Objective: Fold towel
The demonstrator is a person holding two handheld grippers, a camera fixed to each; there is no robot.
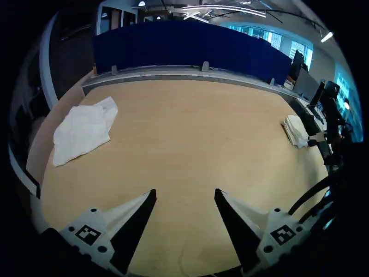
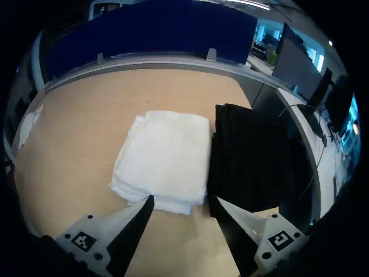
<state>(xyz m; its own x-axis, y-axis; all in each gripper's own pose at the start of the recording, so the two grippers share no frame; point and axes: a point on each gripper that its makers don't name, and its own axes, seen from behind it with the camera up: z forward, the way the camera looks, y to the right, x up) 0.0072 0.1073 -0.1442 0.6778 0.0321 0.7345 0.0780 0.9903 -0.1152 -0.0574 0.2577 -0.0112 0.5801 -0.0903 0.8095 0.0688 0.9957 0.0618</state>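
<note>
Wooden desk (image 1: pixel 193 129) is holding the crumpled white towel (image 1: pixel 83 129) at far left. Both left gripper (image 1: pixel 184 191) and right gripper (image 2: pixel 182 197) are hanging open, empty. Risk: right fingers snagging the folded white towel (image 2: pixel 163 157) just ahead.

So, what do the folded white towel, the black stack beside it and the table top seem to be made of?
White towel: soft matte cloth, likely cotton terry; thick, rounded folded edges.
Black stack: matte fabric too, seemingly; layered edges show, weave too dark to tell.
Table top: probably light wood-look laminate, smooth, faint grain.
</note>
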